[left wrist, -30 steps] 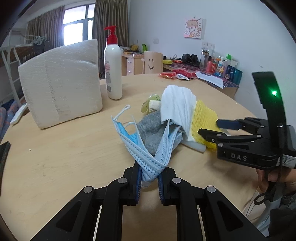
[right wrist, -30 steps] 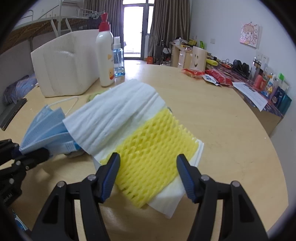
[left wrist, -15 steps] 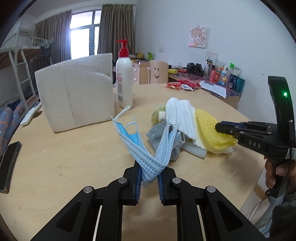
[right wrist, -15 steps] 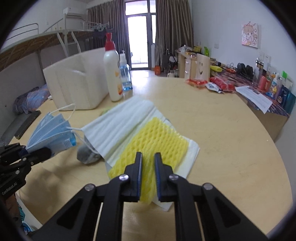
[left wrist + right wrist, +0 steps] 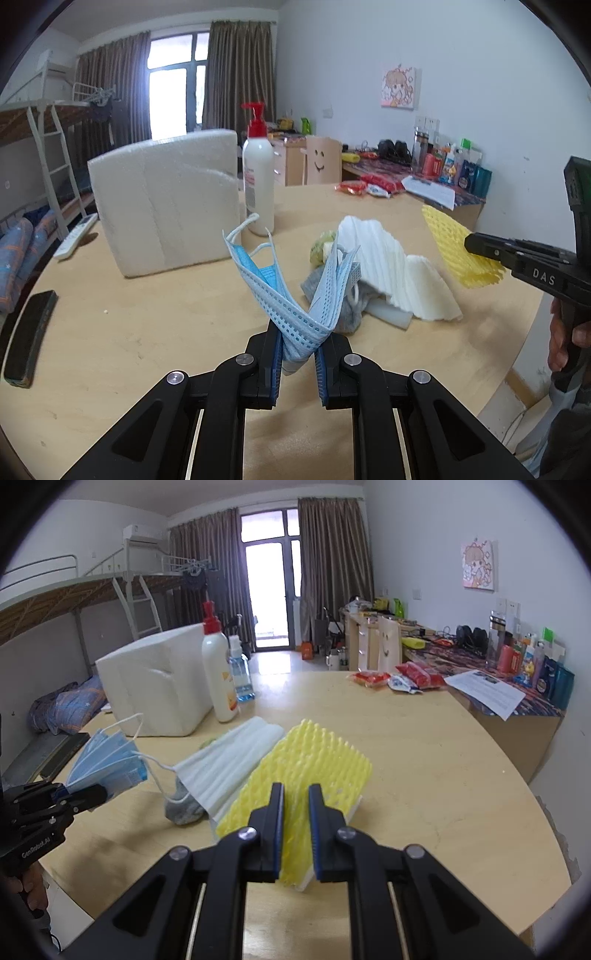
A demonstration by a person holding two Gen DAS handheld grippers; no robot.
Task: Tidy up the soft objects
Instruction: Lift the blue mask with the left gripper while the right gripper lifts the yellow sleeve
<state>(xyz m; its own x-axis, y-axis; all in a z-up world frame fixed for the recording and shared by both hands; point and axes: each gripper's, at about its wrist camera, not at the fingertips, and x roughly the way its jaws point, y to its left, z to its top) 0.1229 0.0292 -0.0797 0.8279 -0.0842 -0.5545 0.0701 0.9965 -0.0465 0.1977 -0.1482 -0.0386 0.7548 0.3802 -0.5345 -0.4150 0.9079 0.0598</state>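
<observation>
**Both grippers loaded; yellow foam net lifted off pile**

The right gripper [image 5: 296,829] has just closed and now grasps the yellow foam net [image 5: 306,764], which has risen clear of the white foam sheet [image 5: 391,266] since a second ago. The left gripper [image 5: 298,356] stays clenched on the blue face masks [image 5: 291,295], held above the round table [image 5: 147,325]. A grey sock [image 5: 183,806] remains at the near left of the pile. Judgement: two soft items are separated and await placement.

Legible writing: "DAS" on the right gripper's body, "GenRobot.AI" on the left. The pump bottle [image 5: 258,184] label is unreadable.
</observation>
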